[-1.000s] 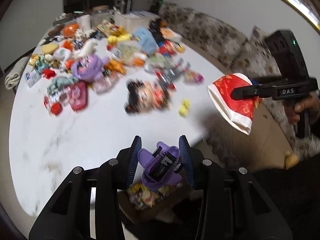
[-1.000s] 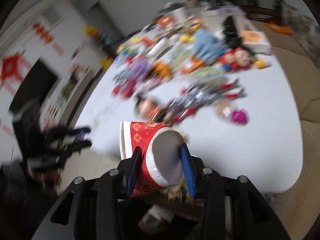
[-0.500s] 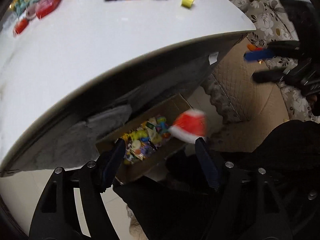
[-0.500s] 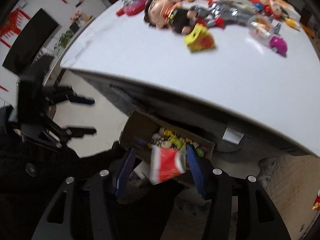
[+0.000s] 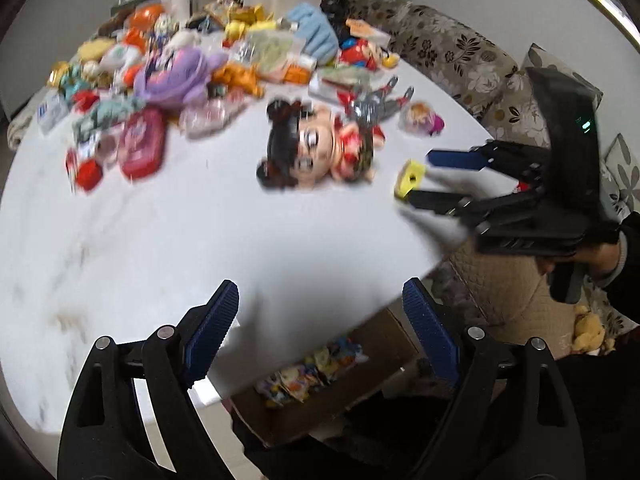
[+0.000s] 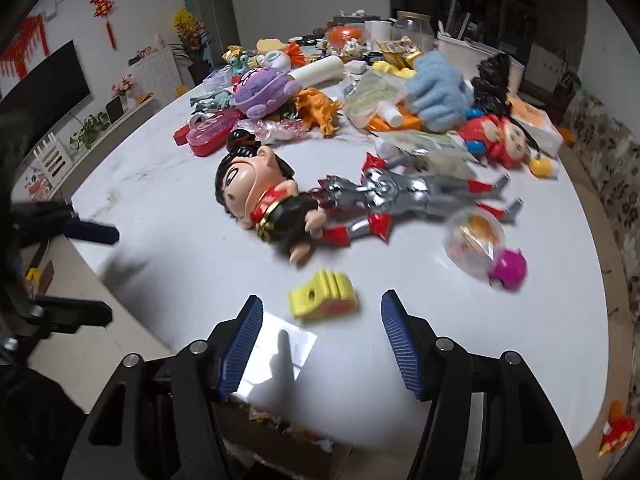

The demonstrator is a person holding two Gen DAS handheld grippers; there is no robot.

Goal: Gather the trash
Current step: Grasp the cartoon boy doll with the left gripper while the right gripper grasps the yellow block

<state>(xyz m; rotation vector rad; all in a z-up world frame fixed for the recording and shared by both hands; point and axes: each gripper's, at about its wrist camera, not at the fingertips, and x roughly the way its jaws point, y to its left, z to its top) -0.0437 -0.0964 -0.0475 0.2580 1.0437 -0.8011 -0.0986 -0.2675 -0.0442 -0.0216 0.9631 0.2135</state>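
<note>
My white marble-look table [image 6: 460, 320] carries a far clutter of toys and wrappers. Nearer me lie a big-headed doll [image 6: 264, 204], a silver-red action figure [image 6: 404, 196], a clear capsule [image 6: 474, 240] and a yellow block [image 6: 324, 294].

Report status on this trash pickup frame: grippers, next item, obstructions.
Left gripper opening, empty. Right gripper open, empty, just short of yellow toy. Cardboard box below table edge. Doll lies beyond, not blocking.

Home living rm: sofa [image 5: 452, 46], TV [image 6: 44, 80], toys
</note>
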